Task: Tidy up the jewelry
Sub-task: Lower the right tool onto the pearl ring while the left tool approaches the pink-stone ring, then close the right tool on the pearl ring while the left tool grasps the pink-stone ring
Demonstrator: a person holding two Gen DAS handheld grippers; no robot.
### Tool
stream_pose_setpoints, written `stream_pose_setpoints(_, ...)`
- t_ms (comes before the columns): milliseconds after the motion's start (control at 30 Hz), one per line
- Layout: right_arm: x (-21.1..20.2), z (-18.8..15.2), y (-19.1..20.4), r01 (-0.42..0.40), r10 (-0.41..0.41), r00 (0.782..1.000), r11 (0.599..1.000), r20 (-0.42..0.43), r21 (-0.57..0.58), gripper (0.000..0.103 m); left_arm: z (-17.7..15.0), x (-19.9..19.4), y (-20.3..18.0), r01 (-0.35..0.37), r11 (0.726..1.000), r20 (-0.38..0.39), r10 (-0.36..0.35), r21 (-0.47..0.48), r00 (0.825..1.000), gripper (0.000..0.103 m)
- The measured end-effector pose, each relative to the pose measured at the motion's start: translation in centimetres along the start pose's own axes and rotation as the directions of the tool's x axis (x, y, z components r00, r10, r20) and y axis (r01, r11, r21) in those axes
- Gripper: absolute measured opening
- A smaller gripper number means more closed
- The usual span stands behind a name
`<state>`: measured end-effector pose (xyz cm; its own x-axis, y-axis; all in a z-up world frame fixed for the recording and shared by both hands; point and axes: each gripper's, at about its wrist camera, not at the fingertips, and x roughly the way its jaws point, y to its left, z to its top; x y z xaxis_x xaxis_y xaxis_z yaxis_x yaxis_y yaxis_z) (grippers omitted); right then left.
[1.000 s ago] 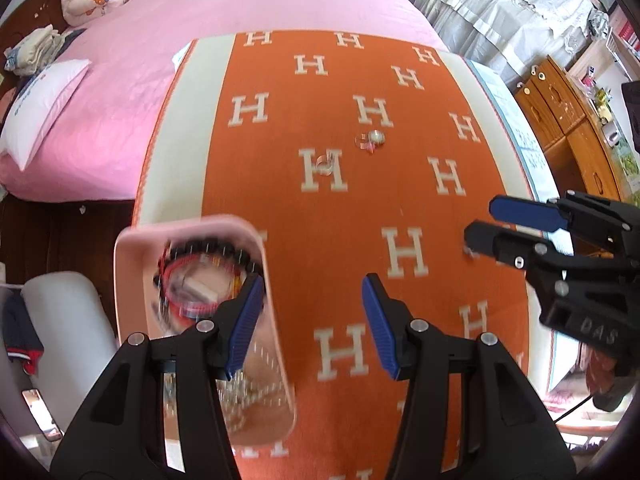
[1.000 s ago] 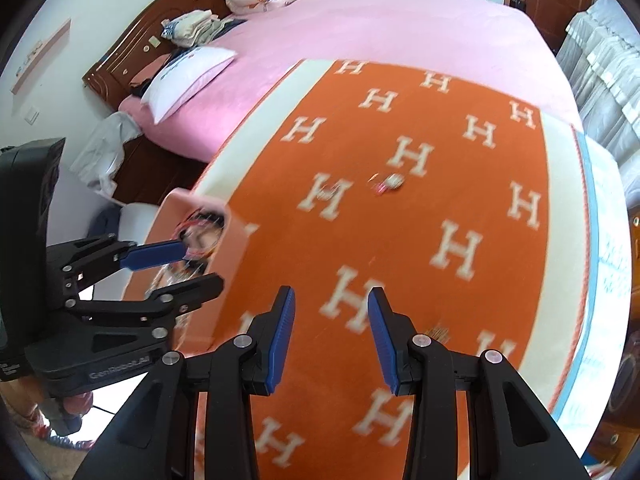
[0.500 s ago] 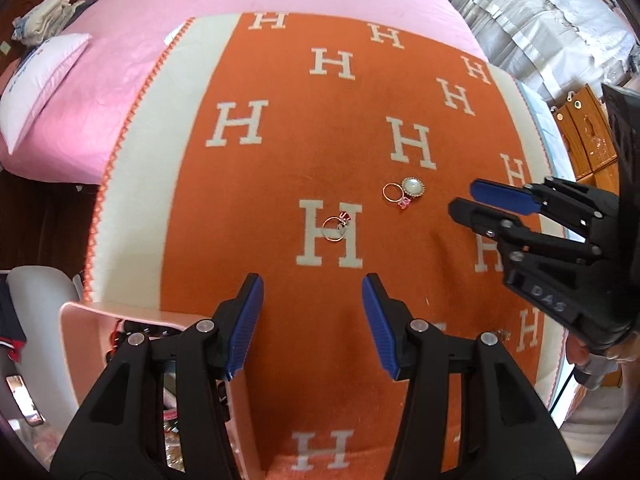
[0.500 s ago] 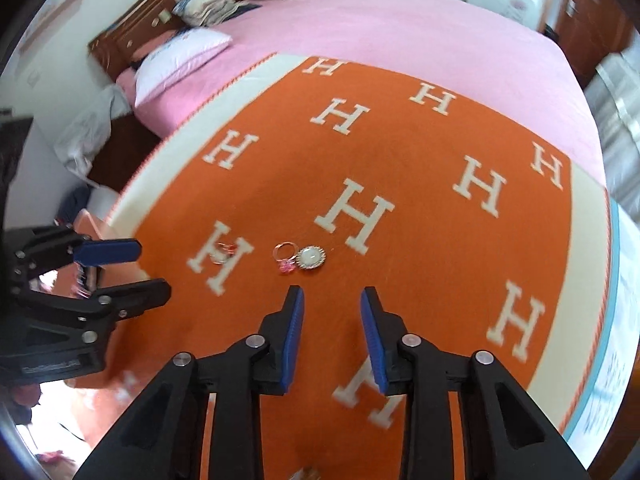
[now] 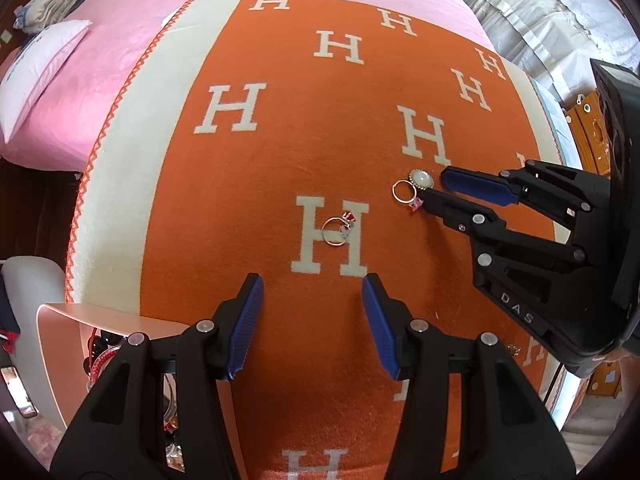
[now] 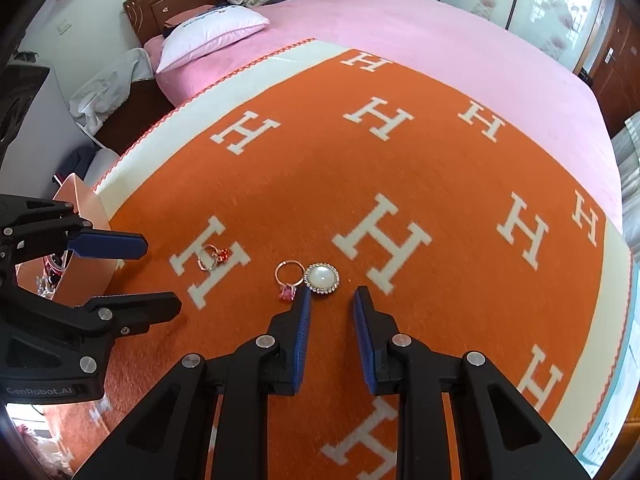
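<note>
- Three loose pieces lie on the orange blanket (image 6: 440,184) spread over a pink bed (image 6: 420,32): a ring with a red stone (image 6: 213,258), a gold ring with a pink stone (image 6: 289,278) and a round pearl brooch (image 6: 322,278), the last two touching.
- A pink box (image 5: 60,320) at the blanket's near-left edge already shows beads and cord inside, so some sorting looks done; the three pieces on the blanket are judged to be what remains.
- The right tongs (image 6: 330,340) point steeply down just short of the brooch and pink-stone ring; the jaws are closing, with nothing between them and nothing touched yet.
- The left tongs (image 5: 312,324) hang released and empty, jaws about half apart, the red-stone ring lying ahead of their tips on a white letter H.
- The box sits just beside the left tongs, well apart from the brooch.
</note>
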<state>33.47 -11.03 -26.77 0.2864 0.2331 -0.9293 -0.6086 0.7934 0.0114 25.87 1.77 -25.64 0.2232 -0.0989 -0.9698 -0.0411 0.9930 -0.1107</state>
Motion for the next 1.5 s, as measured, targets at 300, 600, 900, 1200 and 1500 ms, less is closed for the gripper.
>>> stream_pose_setpoints(300,0.0,0.2,0.8,-0.007,0.008,1.000,1.000,0.025,-0.015,0.022,0.1,-0.5,0.2,0.003,1.000,0.017,-0.003,-0.015,1.000,0.048)
stream_pose_setpoints(600,-0.2,-0.2,1.2,0.029,-0.028,0.998,0.999,0.049,-0.019,0.018,0.6,-0.4,0.1,-0.003,1.000,0.027,0.003,-0.002,1.000,0.048)
stream_pose_setpoints(900,-1.9,-2.0,-0.9,-0.006,-0.001,0.998,0.994,0.062,0.114,0.018,1.0,0.1,-0.6,-0.010,0.999,0.035,0.008,0.041,0.999,0.048)
stream_pose_setpoints(1200,-5.8,-5.6,-3.9,-0.048,0.014,0.993,0.955,0.114,0.293,0.018,1.7,1.5,-2.4,-0.071,0.988,0.046,0.065,0.134,0.997,0.045)
stream_pose_setpoints(1500,-8.2,-9.0,-4.6,-0.075,0.021,0.990,0.918,0.141,0.389,0.018,1.8,1.4,-3.1,-0.072,0.984,0.094,0.058,0.161,0.994,0.022)
